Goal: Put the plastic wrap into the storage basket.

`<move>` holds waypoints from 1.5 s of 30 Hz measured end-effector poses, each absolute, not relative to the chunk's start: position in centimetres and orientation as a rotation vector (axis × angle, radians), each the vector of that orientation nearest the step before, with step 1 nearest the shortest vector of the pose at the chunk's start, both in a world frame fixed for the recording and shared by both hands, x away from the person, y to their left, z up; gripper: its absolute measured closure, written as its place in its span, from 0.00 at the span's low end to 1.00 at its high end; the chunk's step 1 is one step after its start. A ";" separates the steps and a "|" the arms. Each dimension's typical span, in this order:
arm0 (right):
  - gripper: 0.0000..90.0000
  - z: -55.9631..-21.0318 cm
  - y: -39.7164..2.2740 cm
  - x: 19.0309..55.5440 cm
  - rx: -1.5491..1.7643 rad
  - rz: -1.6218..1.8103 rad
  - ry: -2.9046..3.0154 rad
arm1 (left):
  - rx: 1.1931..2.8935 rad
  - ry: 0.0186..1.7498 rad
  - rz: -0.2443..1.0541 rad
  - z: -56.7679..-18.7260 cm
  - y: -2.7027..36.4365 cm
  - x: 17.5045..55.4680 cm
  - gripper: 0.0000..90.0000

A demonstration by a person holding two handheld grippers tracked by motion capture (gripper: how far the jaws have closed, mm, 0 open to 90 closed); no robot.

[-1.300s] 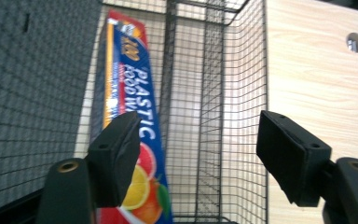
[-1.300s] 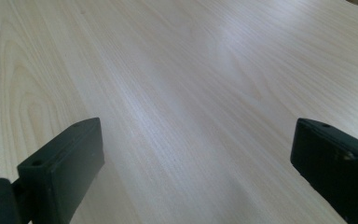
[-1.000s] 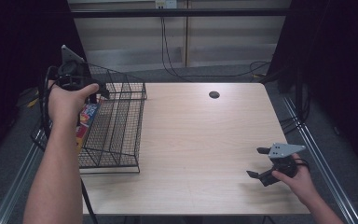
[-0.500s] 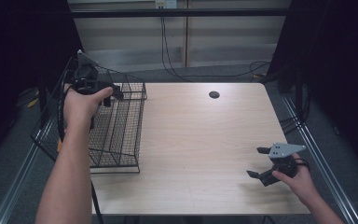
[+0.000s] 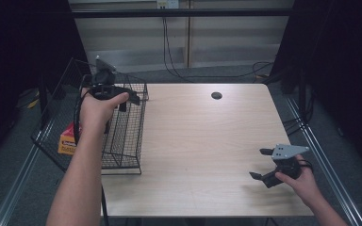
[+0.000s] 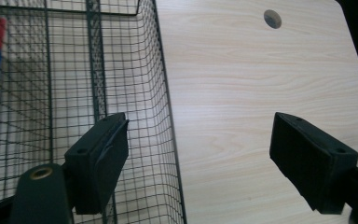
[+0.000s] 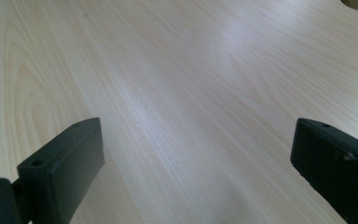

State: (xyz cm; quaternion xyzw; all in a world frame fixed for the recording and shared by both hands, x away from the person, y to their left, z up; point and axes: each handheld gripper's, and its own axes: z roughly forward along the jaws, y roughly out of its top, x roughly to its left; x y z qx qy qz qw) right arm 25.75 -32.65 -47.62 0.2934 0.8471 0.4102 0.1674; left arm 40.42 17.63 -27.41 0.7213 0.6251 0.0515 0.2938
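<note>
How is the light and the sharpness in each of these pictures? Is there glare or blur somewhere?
High view: surroundings very dark, table evenly lit, soft shadow under the right gripper. Left gripper view: the wire basket is sharp, the near jaws slightly soft. Right gripper view: a pale glare streak on the wood, jaws blurred at the edges.

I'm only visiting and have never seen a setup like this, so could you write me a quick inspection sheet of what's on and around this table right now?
Surface: pale wood-grain table, with a round dark hole near its far edge.
Job's things: black wire-mesh basket at the table's left edge; a red and yellow box shows beside the mesh, exact placement unclear.
Clutter: nothing seen.
Grippers: left gripper raised over the basket's right rim, jaws open and empty; right gripper low at the table's near right, jaws open and empty.
Cables: black cables hang down the back wall to the floor.
Surroundings: dark curtains on both sides, grey floor.
</note>
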 end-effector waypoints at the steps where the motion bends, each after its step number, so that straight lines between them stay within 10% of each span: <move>1: 0.03 -47.6 -32.6 25.7 0.835 1.167 2.410 | 1.922 1.656 0.130 -27.5 17.4 40.4 0.22; 45: 0.03 -47.7 -32.6 25.8 0.832 1.168 2.416 | 2.061 1.358 0.024 -32.3 9.9 38.6 0.15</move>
